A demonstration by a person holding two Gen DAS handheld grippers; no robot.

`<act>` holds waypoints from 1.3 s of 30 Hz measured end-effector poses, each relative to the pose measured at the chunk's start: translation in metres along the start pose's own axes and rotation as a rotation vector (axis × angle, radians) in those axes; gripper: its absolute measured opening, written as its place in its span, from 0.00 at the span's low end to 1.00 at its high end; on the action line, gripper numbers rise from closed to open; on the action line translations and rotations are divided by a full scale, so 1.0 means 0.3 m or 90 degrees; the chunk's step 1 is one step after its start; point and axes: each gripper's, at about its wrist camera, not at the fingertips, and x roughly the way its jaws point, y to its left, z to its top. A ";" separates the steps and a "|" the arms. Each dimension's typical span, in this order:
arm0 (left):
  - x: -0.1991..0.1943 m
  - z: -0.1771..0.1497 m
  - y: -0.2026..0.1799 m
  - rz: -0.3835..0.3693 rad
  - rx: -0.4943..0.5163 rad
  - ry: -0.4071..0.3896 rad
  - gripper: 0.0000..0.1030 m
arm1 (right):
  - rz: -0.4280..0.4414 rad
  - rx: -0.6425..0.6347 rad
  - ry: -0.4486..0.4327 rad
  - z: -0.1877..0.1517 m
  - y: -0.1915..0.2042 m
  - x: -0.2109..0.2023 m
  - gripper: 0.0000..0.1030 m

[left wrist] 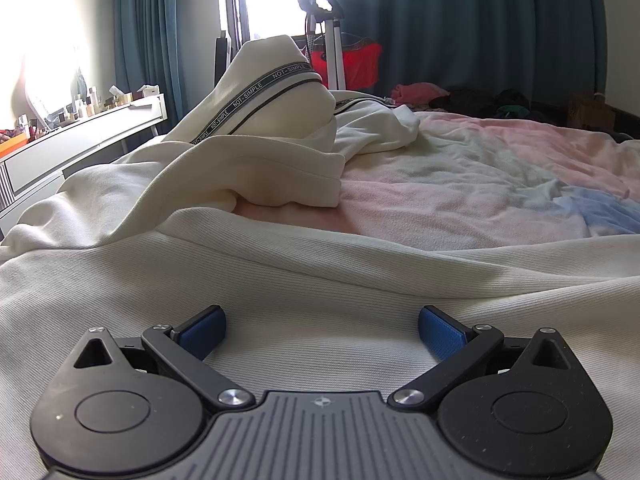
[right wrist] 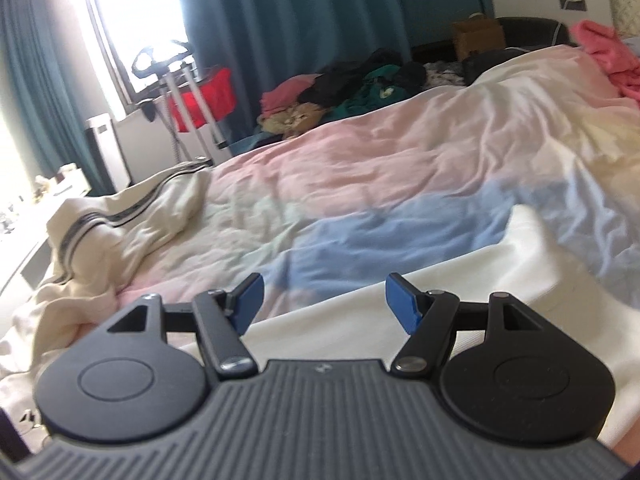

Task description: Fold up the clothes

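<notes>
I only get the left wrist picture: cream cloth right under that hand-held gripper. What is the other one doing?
Observer: The right hand-held gripper is open and holds nothing; it hangs over the near edge of a white garment.
Operator: Anything past that edge?
Observer: A pastel bedspread in pink, blue and pale yellow, rumpled.
Operator: I see a striped cream piece standing up tall. Same from there?
Observer: From the right wrist, the striped cream garment looks low and crumpled at the bed's left side.
Operator: More laundry?
Observer: Yes, a pile of dark, green and pink clothes beyond the bed's far edge.
</notes>
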 end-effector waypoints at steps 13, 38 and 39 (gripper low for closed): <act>-0.025 0.055 0.039 -0.013 -0.014 0.012 1.00 | 0.154 -0.080 -0.001 -0.097 0.183 0.039 0.67; -0.016 0.188 0.448 -0.018 -0.202 0.023 1.00 | 0.190 0.230 0.022 0.044 0.645 1.114 0.68; -0.004 0.181 0.459 -0.021 -0.210 0.029 1.00 | 0.180 0.228 0.012 0.062 0.664 1.132 0.68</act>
